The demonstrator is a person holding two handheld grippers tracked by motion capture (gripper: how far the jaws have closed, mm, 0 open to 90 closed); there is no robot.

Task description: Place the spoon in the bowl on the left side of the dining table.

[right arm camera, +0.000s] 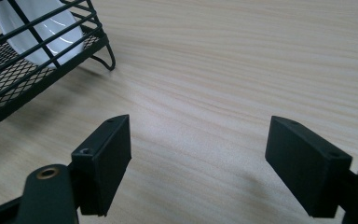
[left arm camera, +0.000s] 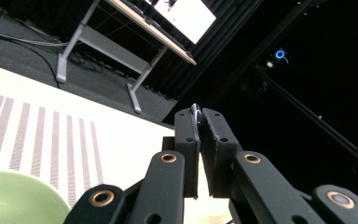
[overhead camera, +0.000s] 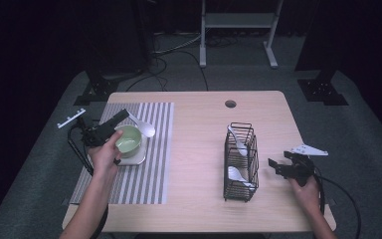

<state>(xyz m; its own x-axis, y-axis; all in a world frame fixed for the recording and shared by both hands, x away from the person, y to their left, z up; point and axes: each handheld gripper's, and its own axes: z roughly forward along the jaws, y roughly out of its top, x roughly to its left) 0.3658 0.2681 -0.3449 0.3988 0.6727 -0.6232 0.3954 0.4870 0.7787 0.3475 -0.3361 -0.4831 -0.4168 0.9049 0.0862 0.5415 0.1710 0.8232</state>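
White spoon (overhead camera: 144, 127) juts out past the far rim of the green bowl (overhead camera: 128, 139), its scoop pointing toward the middle of the table and its handle running back into the left gripper (overhead camera: 121, 116). In the left gripper view the two black jaws stand almost together, pinching a thin pale edge (left arm camera: 196, 116) between their pads, which is the spoon's handle seen end on; the bowl's green rim (left arm camera: 14, 196) sits at the lower left of that view. The bowl rests on a pale square coaster (overhead camera: 138, 157), which lies on the striped placemat (overhead camera: 154, 174) on the left half of the wooden table (overhead camera: 199, 149). To the right, well apart from the bowl, stands a black wire rack (overhead camera: 240, 162) with two more white spoons (overhead camera: 238, 174) inside. The right gripper (overhead camera: 277, 168) hovers just beside the rack's right side, and in the right gripper view its jaws are spread wide with nothing between them but bare wood (right arm camera: 214, 93), the rack's corner (right arm camera: 37, 51) showing at the upper left.
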